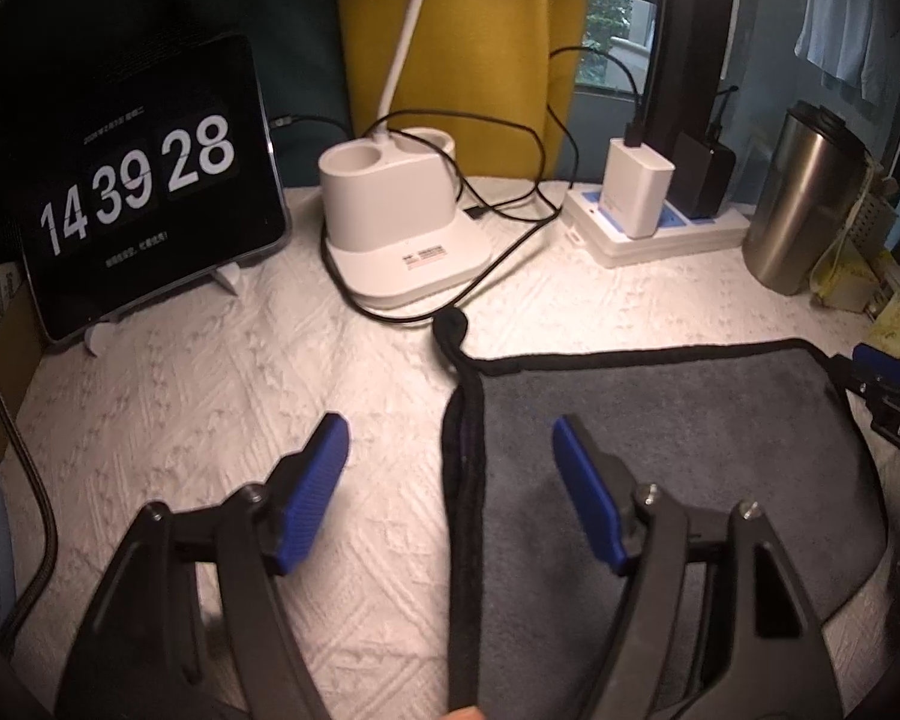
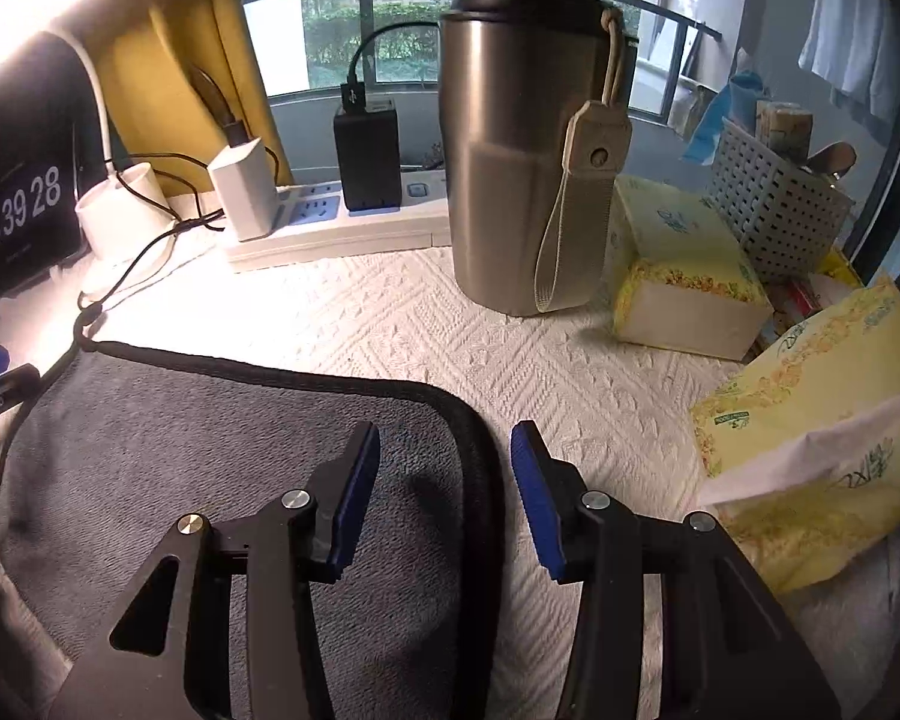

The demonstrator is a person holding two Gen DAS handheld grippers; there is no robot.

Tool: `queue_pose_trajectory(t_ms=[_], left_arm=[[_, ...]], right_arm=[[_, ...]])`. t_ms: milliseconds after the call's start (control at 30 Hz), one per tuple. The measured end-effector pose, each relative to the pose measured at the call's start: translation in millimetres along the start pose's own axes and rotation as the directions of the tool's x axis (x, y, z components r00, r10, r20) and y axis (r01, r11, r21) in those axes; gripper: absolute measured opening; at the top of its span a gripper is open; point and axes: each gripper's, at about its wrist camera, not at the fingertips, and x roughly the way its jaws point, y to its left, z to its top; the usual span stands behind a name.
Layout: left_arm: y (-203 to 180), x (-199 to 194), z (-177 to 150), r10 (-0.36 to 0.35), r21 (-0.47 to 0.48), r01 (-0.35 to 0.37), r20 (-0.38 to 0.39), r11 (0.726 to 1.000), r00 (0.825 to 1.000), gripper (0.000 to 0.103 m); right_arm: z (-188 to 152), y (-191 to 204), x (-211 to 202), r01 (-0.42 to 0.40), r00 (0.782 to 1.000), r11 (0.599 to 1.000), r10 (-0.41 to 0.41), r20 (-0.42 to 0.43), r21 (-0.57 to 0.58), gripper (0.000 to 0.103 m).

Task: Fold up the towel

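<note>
A white quilted cloth with a raised chevron weave [image 2: 450,324] is seen covering the work surface in both views. The grey towel [image 1: 678,456], edged in black binding, is laid flat on it, already doubled at its left edge; it fills the lower right of the left wrist view and the lower left of the right wrist view [image 2: 168,432]. A black hanging loop [image 1: 450,324] is noted at its far left corner.

The left gripper [image 1: 450,450] is held with its blue-padded fingers wide apart, straddling the towel's left edge, nothing clasped. The right gripper [image 2: 444,468] is likewise spread, its fingers set either side of the towel's right binding.

Along the back of the surface, a tablet clock reading 14 39 28 [image 1: 144,180] is propped at upper left, then a white charging stand [image 1: 402,210] with black cables, a white power strip [image 2: 336,222] carrying a white adapter and a black one, and a steel tumbler [image 2: 522,162] with a beige strap. Yellow tissue packs [image 2: 810,450] and a grey perforated basket [image 2: 774,204] are recorded at right. A yellow curtain [image 1: 468,48] and a window onto greenery are seen behind.
</note>
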Motion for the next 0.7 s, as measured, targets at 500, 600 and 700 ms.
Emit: queue_pose_trajectory(t_ms=[500,600,700], left_arm=[[2.8,-52.2,-20.6,-0.017,-0.014,0.018,0.063,1.0,0.998,0.072],[2.0,-63.0,-23.6,-0.02,-0.011,0.021,0.077,1.0,0.997,0.072],[1.5,-74.6,-26.6,-0.025,-0.009,0.026,0.093,1.0,0.995,0.072]], right_arm=[[-15.7,-1.9,-48.6,0.007,0.998,1.0,-0.008,0.06,0.01,0.048],[-19.6,-1.7,-60.0,0.008,0.997,1.0,-0.009,0.075,0.014,0.048],[-23.4,-0.8,-69.9,0.008,0.996,1.0,-0.009,0.088,0.016,0.048]])
